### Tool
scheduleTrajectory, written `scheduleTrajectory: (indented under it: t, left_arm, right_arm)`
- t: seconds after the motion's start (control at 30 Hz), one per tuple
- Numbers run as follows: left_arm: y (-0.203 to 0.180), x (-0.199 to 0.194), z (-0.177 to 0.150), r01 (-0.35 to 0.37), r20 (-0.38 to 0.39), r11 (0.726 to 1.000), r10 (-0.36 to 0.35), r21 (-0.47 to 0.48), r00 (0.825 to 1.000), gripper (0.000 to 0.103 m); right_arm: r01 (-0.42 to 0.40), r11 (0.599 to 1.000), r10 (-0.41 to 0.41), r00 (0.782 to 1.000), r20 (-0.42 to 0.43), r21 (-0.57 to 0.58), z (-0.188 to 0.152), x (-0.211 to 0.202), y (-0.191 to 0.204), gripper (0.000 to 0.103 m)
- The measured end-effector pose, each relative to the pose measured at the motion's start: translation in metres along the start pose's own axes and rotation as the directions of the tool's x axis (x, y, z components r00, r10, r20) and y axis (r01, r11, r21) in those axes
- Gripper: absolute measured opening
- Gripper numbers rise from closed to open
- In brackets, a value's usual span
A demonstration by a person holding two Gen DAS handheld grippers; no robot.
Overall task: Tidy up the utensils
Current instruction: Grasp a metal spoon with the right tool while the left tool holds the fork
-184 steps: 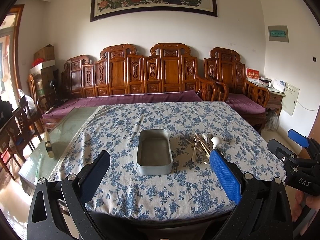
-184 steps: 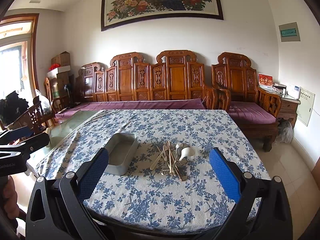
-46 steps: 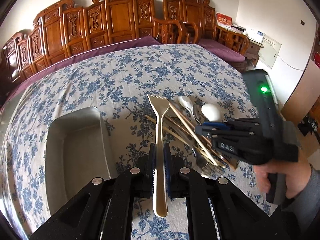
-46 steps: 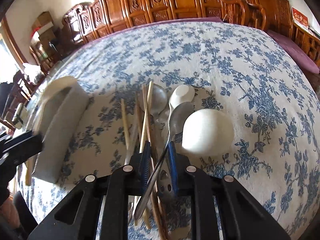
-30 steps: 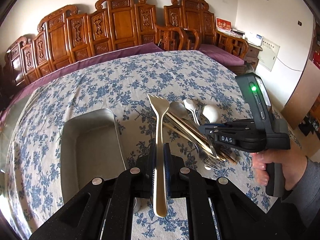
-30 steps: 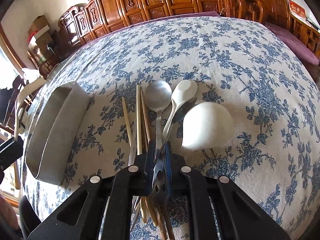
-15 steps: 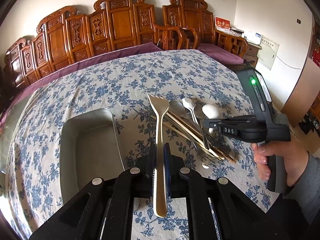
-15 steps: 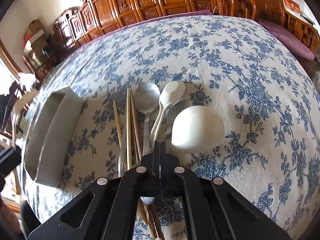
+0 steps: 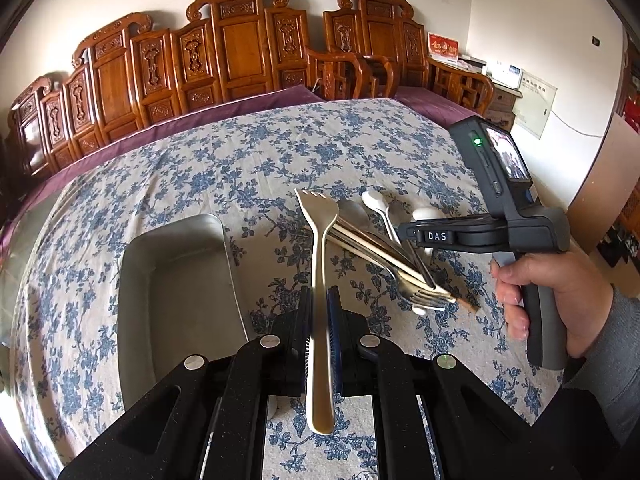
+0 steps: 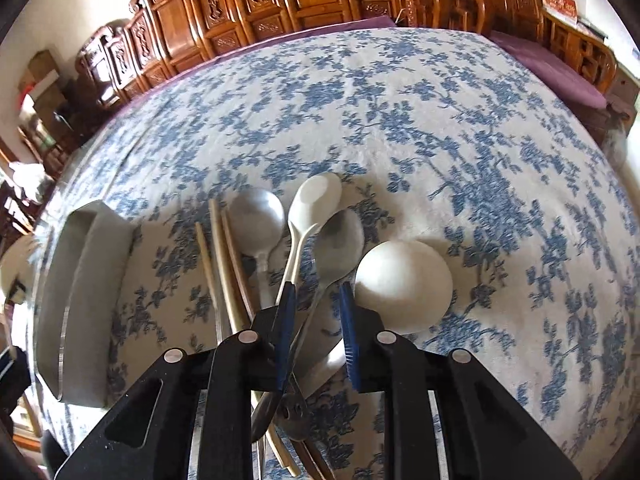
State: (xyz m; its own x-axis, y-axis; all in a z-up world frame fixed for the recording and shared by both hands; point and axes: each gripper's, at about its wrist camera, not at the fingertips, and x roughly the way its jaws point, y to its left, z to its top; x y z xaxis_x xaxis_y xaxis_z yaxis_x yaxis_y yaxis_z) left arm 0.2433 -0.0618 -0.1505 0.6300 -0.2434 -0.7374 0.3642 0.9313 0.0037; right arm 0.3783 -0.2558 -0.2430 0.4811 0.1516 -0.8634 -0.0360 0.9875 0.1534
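While the left gripper [image 9: 319, 322] clamped a fork [image 9: 318, 280] just right of the metal tray [image 9: 176, 280], the right gripper [image 10: 316, 336], jaws just opening, straddled a steel spoon [image 10: 336, 248] whose handle ran lengthwise between them, untouched, amid the pile.

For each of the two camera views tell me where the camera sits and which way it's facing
Left wrist: sits behind the left gripper, looks down across the table at the fork it clamps; the right hand shows.
Right wrist: sits behind the right gripper, jaws just opened, looks steeply down on the metal spoon between them.
Shared: metal tray, utensil pile.
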Motion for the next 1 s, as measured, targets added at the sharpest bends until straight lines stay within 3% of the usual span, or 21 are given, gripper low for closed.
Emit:
scheduleTrajectory:
  t: [0.17, 0.27, 0.53, 0.57, 1.0]
  left_arm:
    - [0.001, -0.001, -0.001, 0.002, 0.005, 1.000, -0.002, -0.001, 1.000, 0.007]
    - [0.001, -0.002, -0.002, 0.004, 0.006, 1.000, -0.004, -0.004, 1.000, 0.007]
    - [0.005, -0.005, -0.002, 0.004, 0.013, 1.000, -0.004, -0.010, 1.000, 0.007]
    - [0.005, -0.006, -0.002, 0.005, 0.014, 1.000, -0.004, -0.012, 1.000, 0.007]
    - [0.021, -0.024, 0.001, -0.019, 0.033, 0.999, 0.020, -0.035, 0.999, 0.007]
  right_arm:
    - [0.119, 0.988, -0.119, 0.993, 0.000, -0.094, 0.003, 0.006, 0.011, 0.023]
    - [0.149, 0.980, -0.151, 0.989, -0.008, -0.131, 0.002, 0.012, 0.015, 0.022]
    - [0.111, 0.987, -0.116, 0.993, -0.038, -0.116, 0.008, 0.014, 0.009, 0.022]
    - [0.114, 0.987, -0.119, 0.992, -0.042, -0.117, 0.008, 0.014, 0.009, 0.004]
    - [0.054, 0.986, -0.045, 0.997, 0.056, -0.158, 0.001, -0.052, 0.025, 0.004]
